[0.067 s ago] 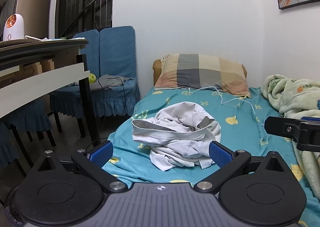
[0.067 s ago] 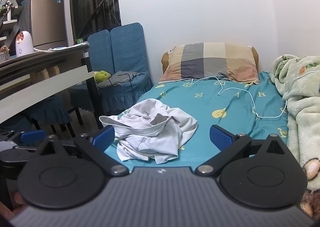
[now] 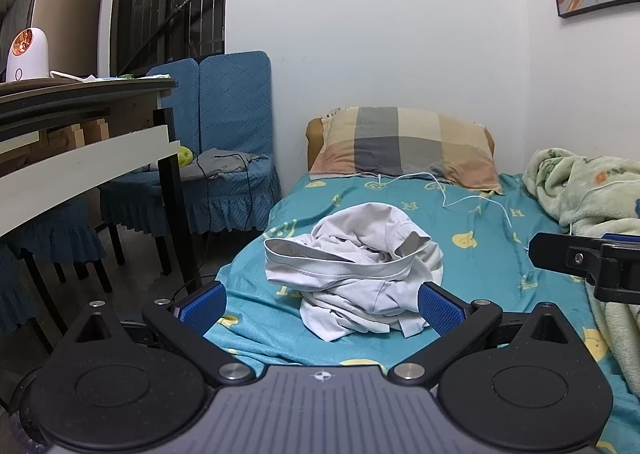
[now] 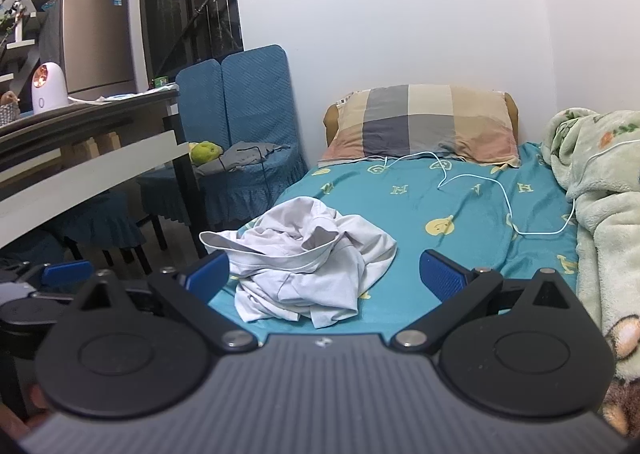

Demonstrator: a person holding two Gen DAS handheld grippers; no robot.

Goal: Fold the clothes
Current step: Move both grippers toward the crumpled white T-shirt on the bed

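A: Nearest the lens, how does each tool stand?

B: The left gripper (image 3: pixel 320 304) has its blue-padded jaws spread wide with nothing between them; the right gripper (image 4: pixel 324 274) is spread just as wide and holds nothing either; in the left view its black finger shows at three o'clock, off to the side of the cloth.

A: And the task's thing?

B: A crumpled pale grey cotton garment (image 3: pixel 356 274) lies in a heap near the foot edge of the teal patterned bedsheet (image 3: pixel 480 254); it is bunched, not folded; from the right view it sits at eleven o'clock.

A: How would one handle it well?

B: Judging by the heap, each tool should pinch a single layer at the ribbed band or a hem, one at each end, then lift and draw apart so the cloth spreads flat; grabbing the middle would only gather more folds.

A: Anything farther off to mind?

B: A thin white charging cable (image 4: pixel 508 210) trails at twelve o'clock before the checked beige-and-grey pillow (image 4: pixel 424 126); a fluffy pale green blanket (image 4: pixel 600 190) lies at two o'clock; spread the cloth short of both.
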